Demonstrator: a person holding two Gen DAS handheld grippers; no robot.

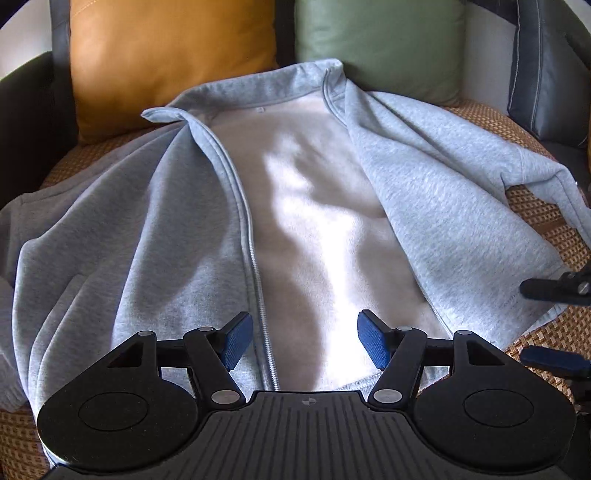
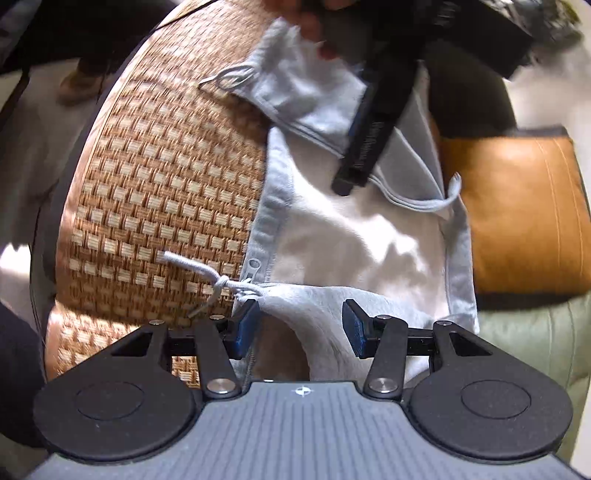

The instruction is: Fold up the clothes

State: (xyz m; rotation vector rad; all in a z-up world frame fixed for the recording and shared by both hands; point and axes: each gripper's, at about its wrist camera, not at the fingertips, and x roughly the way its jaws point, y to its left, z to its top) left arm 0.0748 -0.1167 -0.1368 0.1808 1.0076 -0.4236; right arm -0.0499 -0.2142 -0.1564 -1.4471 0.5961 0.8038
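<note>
A grey zip jacket (image 1: pixel 184 221) lies open and face up on a woven seat (image 1: pixel 546 229), its pale fleece lining (image 1: pixel 325 221) showing. My left gripper (image 1: pixel 306 341) hovers open over the bottom hem, with the zipper edge (image 1: pixel 258 295) running between its fingers. My right gripper (image 2: pixel 301 326) stands open at the hem corner, with grey fabric (image 2: pixel 332 236) lying loose between its pads and a knotted drawstring (image 2: pixel 207 273) just ahead of the left pad. The right gripper (image 1: pixel 546 325) also shows at the left wrist view's right edge. A left gripper finger (image 2: pixel 364 147) hangs over the lining.
An orange cushion (image 1: pixel 166 62), a green cushion (image 1: pixel 380 44) and a dark cushion (image 1: pixel 543 74) lean along the back. The woven seat (image 2: pixel 147 184) is bare beside the hem. A person's hand (image 2: pixel 306 22) and a shoe on the floor (image 2: pixel 79 83) are blurred.
</note>
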